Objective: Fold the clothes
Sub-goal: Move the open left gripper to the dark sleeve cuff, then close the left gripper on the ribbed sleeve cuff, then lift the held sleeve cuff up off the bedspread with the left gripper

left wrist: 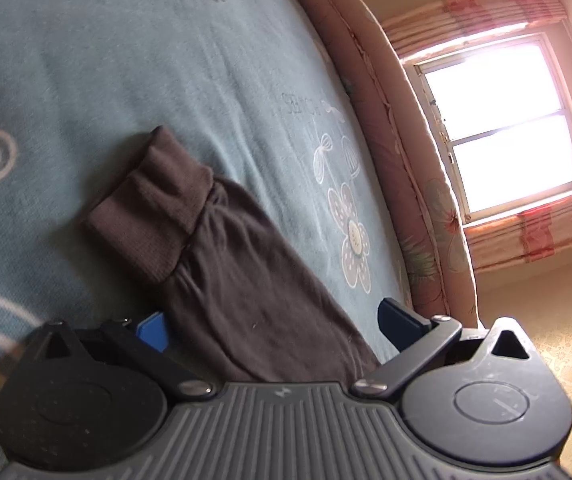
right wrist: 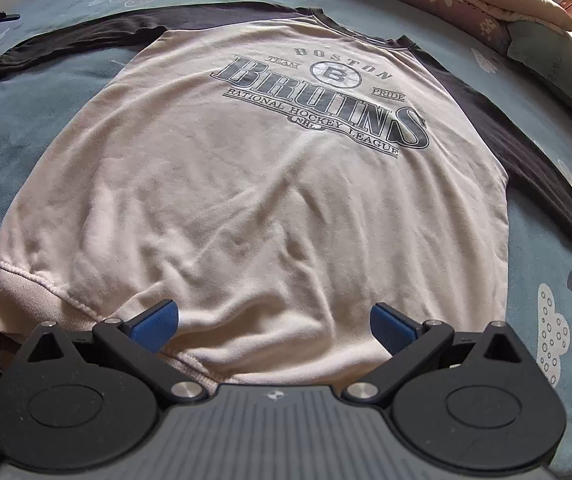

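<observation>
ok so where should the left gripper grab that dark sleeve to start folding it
Grip the sleeve at the ribbed cuff, coming along it from the shoulder side. The cuff is its thickest free end, lying flat on the blanket, and the open left gripper already straddles the sleeve.

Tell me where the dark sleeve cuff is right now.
In the left wrist view, the ribbed cuff lies flat on the blue bedspread, left of centre, ahead of the open left gripper, whose fingers straddle the dark sleeve.
</observation>
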Tool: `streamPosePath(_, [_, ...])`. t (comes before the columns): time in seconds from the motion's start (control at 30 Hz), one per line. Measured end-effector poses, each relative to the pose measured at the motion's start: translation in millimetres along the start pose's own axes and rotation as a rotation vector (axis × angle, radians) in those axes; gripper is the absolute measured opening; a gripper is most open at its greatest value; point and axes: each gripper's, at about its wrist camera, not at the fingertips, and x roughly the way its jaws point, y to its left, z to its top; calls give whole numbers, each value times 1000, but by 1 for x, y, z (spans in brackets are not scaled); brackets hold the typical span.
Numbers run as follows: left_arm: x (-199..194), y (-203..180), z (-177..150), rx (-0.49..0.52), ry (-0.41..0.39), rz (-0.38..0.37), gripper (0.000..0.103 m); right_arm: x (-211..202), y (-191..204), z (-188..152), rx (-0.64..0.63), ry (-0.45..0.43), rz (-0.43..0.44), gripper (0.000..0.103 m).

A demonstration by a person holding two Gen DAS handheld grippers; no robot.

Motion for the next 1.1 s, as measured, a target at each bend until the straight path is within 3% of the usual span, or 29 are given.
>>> streamPosePath(0.23, [6,-16,-3,70,-71,25,102,3,-5,0,9,10,-12,103])
streamPosePath(0.33, [3,-20,-16,64,-61,14,102,1,-7,1,16,3,-17,103])
streamPosePath(0.57, [36,-41,-11,225,-111,73,102,-1,-10,9,19,-4,-26,103])
streamPosePath(0.67, [39,-46,-11,230,-134,85,102,-7,-12,10,35,-31,-10,103])
streamPosePath(0.77, [34,-48,-12,227,-99,3,102,-6,-16,9,45,-31,-7,103])
streamPosePath(0.9, [21,-58,-6,211,-129,-110,102,-3,-21,8,68,-36,-5,103])
streamPosePath(1.1, [19,-87,-6,242,-118,-199,102,-5,-23,6,89,-72,15,103])
